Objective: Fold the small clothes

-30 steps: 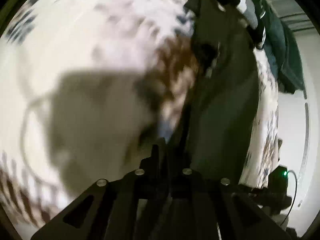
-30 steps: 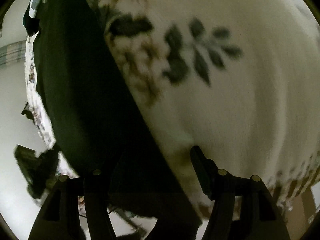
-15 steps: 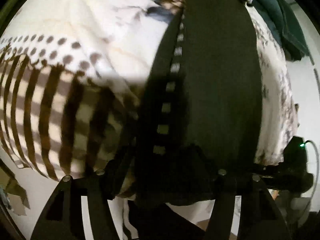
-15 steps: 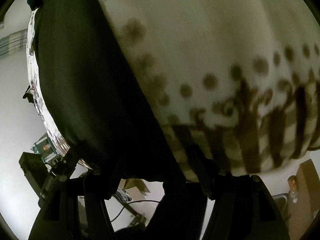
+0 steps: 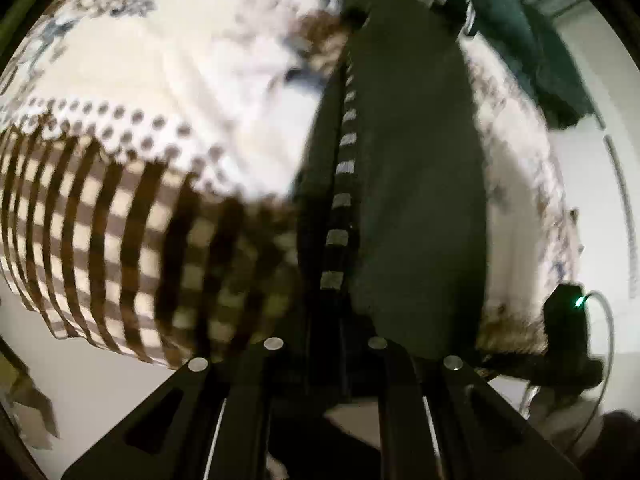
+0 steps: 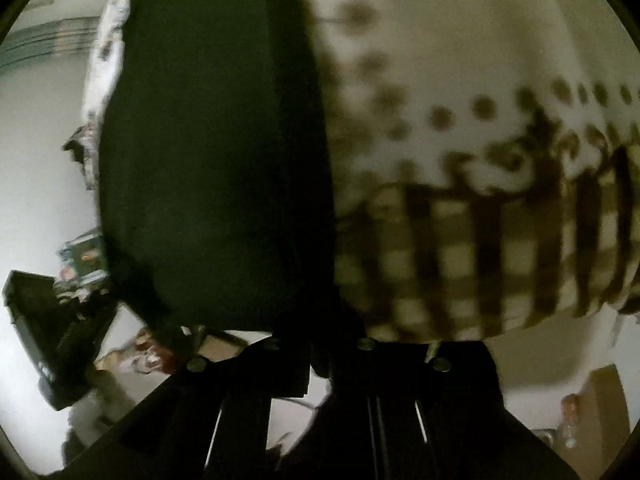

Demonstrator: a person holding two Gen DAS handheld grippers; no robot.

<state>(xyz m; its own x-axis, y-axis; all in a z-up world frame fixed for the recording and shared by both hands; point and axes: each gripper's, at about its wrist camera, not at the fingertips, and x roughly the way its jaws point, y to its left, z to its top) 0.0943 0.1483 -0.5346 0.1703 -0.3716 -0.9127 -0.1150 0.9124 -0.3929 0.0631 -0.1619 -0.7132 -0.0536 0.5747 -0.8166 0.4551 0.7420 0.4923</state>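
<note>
A long dark garment (image 5: 416,200) with a dashed white stripe (image 5: 344,168) down one side lies lengthwise on the bed cover (image 5: 180,80), a white cloth with brown dots and checks. Its near end reaches the bed's front edge. My left gripper (image 5: 326,332) sits at that end, its jaws closing tight with dark fabric pinched between them by the stripe. In the right wrist view the same garment (image 6: 216,160) fills the left half, beside the cover (image 6: 460,60). My right gripper (image 6: 320,340) has its jaws closing together on the garment's near edge.
More dark green clothes (image 5: 520,40) are piled at the bed's far right. A black device with a green light (image 5: 568,320) stands by the bed's right corner. Pale floor lies below the edge, with a black case (image 6: 36,320) and a cardboard box (image 6: 604,400).
Both grippers slid back along the garment to the bed's checked front edge. The left jaws spread midway and came together again; the right jaws went from wide apart to pinched on the fabric.
</note>
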